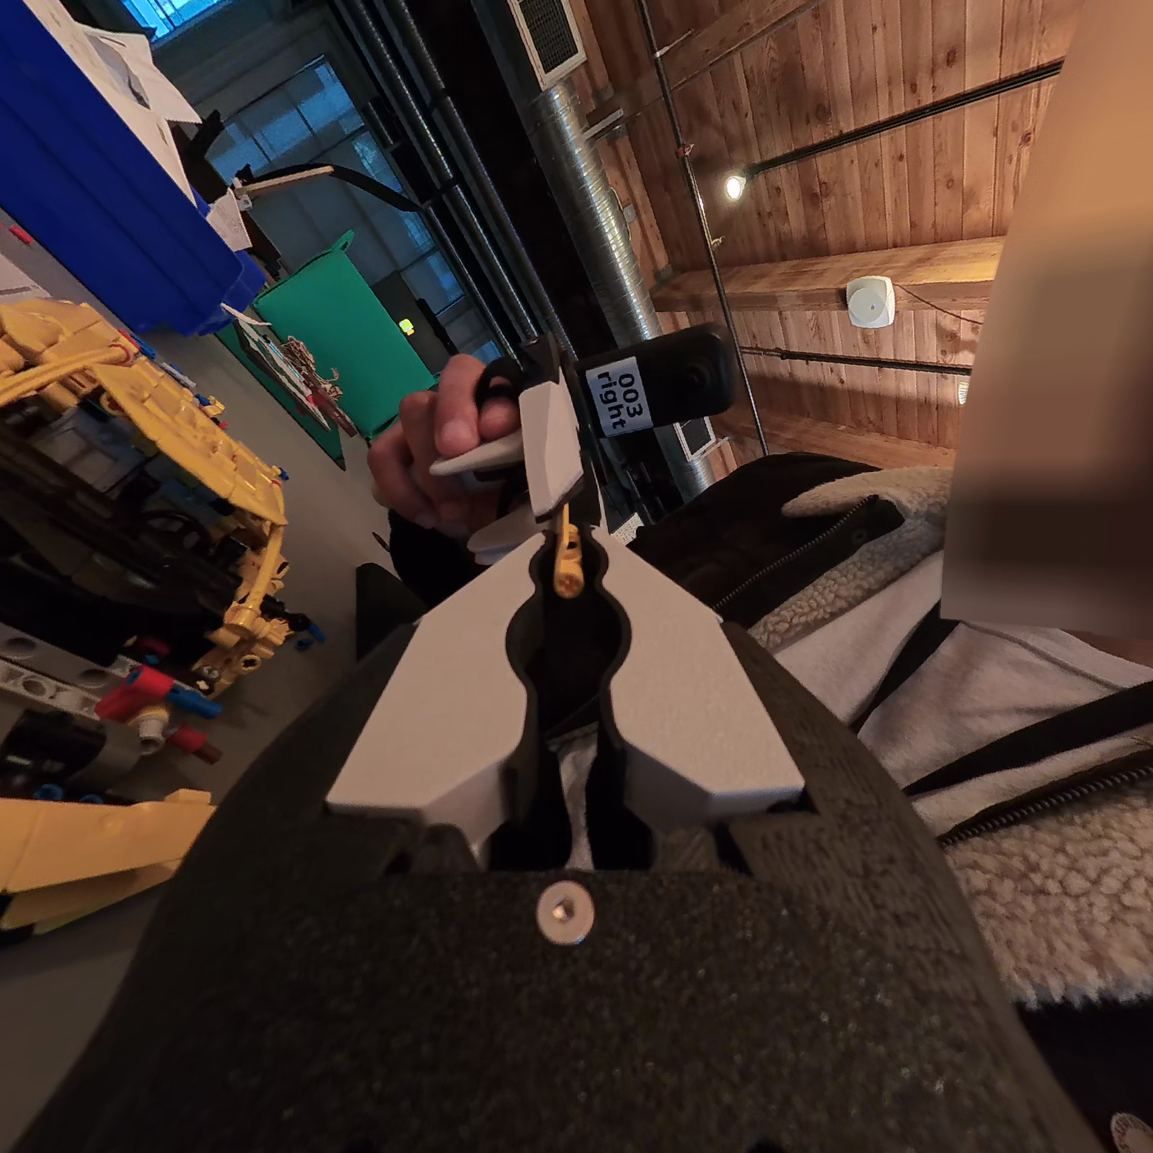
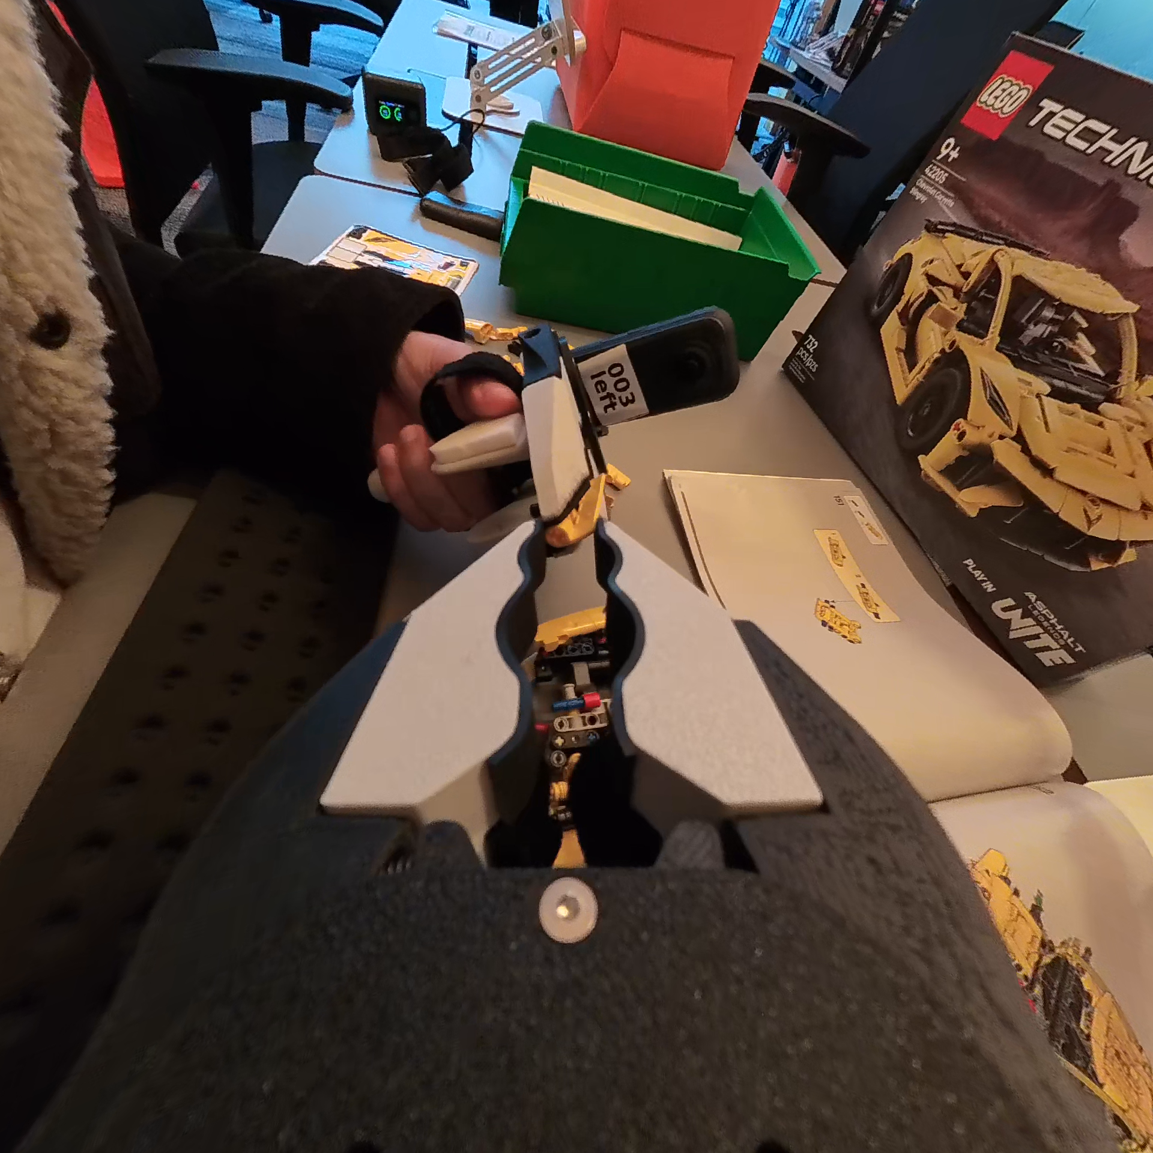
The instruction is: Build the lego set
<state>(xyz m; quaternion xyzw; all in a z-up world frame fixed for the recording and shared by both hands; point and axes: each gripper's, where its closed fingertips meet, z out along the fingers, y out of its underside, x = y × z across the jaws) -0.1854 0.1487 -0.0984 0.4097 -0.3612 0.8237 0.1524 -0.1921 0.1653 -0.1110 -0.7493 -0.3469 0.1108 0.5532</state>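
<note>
A small yellow lego piece (image 1: 568, 564) is held in the air between both grippers, which meet tip to tip. My left gripper (image 1: 566, 549) is shut on its near end. In the right wrist view the same yellow piece (image 2: 577, 515) sits at the tips of my right gripper (image 2: 566, 533), which is shut on it. The left gripper (image 2: 552, 515) comes in from above there. The right gripper (image 1: 555, 513) shows beyond the piece in the left wrist view. The partly built yellow car (image 1: 156, 474) stands on the table at the left, and also shows between the right fingers (image 2: 571, 680).
The lego box (image 2: 998, 374) stands at the right, with an open instruction booklet (image 2: 811, 599) in front of it. A green bin (image 2: 636, 256), a sticker sheet (image 2: 399, 259) and a black perforated mat (image 2: 187, 624) are nearby. Blue bins (image 1: 93, 187) and loose pieces (image 1: 156, 692) surround the car. Only a small space, under 4 cm, lies between the two pairs of fingers.
</note>
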